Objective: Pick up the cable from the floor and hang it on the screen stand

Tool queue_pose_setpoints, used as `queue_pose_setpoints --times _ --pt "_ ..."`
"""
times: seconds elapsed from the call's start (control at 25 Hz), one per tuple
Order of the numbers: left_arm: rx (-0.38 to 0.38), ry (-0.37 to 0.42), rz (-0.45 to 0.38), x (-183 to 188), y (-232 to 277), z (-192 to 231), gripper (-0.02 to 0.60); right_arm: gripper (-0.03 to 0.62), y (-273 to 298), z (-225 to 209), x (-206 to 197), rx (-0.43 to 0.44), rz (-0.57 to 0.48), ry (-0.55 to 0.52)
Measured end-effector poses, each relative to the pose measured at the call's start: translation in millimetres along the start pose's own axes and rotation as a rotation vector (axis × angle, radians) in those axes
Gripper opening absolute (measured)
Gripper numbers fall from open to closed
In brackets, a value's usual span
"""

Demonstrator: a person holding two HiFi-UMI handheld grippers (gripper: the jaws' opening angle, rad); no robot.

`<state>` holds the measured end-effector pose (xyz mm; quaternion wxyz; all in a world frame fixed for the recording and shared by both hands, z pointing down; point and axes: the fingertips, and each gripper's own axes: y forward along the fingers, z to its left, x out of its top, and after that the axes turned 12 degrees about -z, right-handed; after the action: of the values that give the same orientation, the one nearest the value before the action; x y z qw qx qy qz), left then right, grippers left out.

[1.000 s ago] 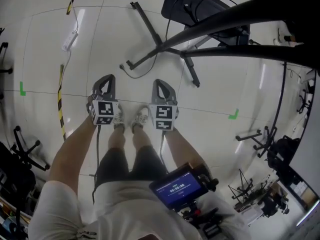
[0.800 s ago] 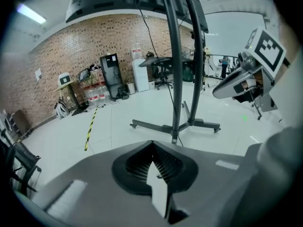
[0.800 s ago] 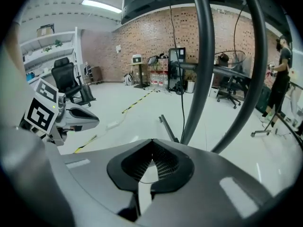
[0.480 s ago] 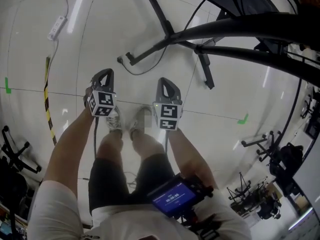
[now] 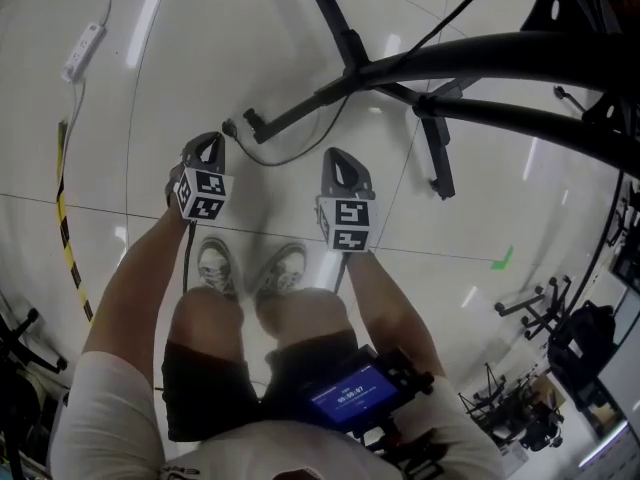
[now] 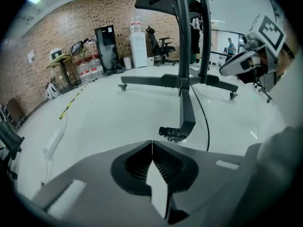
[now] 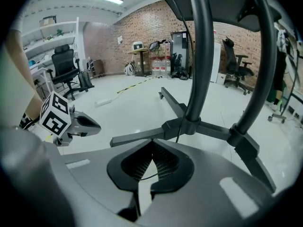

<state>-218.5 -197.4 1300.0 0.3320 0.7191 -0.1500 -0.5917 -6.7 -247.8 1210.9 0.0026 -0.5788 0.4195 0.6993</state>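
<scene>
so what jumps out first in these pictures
The black screen stand sweeps across the top of the head view, its legs splayed on the white floor. Below it, the left gripper and right gripper, both shut, point towards a thin black cable lying there.

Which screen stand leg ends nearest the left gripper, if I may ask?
The leg with the cable curling past its tip, ahead of the left gripper; the others end farther off.
</scene>
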Motion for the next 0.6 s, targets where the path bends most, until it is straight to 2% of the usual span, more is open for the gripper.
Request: queue_pose_setpoints --times 0.24,0.48,0.52,0.6 --pt "0.013 0.015 -0.028 -40.4 41.9 -2.3 0.003 0.014 52.0 -25.8 -45.7 -0.03 -0.014 -0.014" --pt "0.043 -0.011 -0.067 -53.1 54.8 4.6 0.006 0.015 77.9 -55.0 -60.0 -0.088 -0.05 -0.014" --pt "0.037 -0.016 -0.062 -55.4 55.2 3.2 0.02 0.015 78.8 -58.1 -60.4 -0.095 -0.049 -0.011" --pt "0.012 -0.034 -0.038 -61.1 55.8 -1.5 0.089 0.015 78.9 -62.2 -60.5 -0.102 -0.048 -0.008"
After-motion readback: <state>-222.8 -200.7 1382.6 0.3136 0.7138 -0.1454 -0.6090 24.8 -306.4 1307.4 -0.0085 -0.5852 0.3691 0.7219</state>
